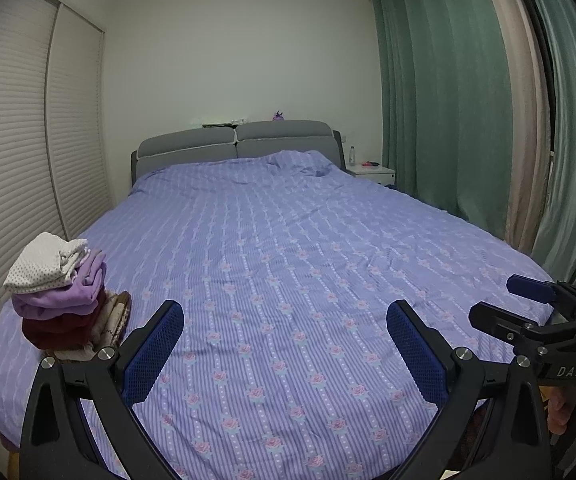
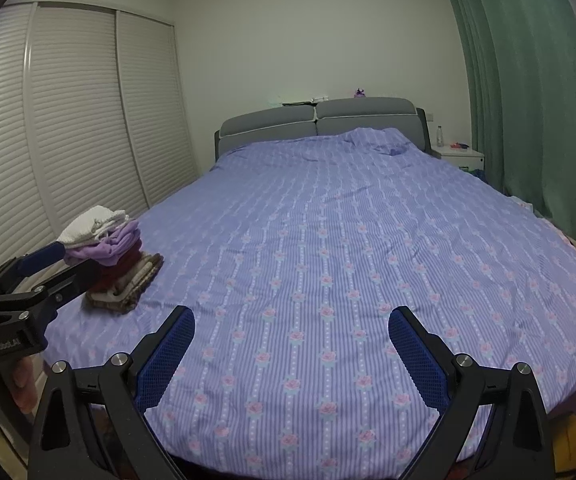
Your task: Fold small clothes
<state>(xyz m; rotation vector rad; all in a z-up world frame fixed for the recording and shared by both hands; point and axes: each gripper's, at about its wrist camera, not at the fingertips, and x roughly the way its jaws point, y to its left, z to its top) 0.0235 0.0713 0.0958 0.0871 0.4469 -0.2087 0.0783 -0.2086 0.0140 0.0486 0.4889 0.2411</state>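
A folded stack of small clothes (image 1: 63,296) sits at the bed's (image 1: 288,280) left edge, nothing unfolded visible; both the left gripper (image 1: 285,344) and the right gripper (image 2: 292,344) gape empty.

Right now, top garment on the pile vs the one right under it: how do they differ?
The white dotted garment is pale with small dark dots; the lilac garment beneath it is plain purple. The white one sits on top, folded loosely with a bunched edge toward the bed's middle; the lilac one lies flatter, pressed between the white one and a dark red piece. Both are folded in one stack at the bed's left edge.
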